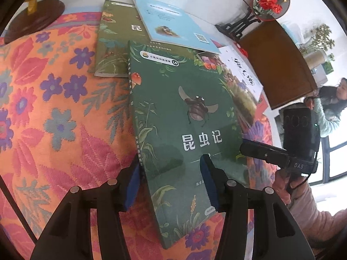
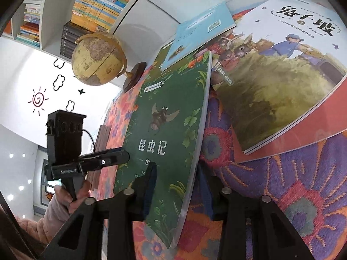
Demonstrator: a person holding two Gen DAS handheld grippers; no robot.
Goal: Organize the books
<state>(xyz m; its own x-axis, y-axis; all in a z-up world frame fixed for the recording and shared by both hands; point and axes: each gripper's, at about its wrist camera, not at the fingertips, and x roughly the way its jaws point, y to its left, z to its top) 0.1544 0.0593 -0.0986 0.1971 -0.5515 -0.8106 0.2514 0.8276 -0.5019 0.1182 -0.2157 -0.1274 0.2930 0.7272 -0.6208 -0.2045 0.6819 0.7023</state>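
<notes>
The green beetle book (image 1: 184, 130) sits at twelve o'clock between both grippers' fingers: left gripper (image 1: 172, 186) apparently clamping its spine edge, right gripper (image 2: 177, 186) its page edge.

I see a floral orange, pink and purple woven tablecloth (image 1: 54, 108) filling the lower left | white wall with black cloud and sun doodles (image 2: 39, 99) at left | white bookshelf (image 2: 52, 17) upper left | dark wooden cabinet (image 1: 277, 65) upper right | bright daylit window (image 1: 331, 162) at right edge
</notes>
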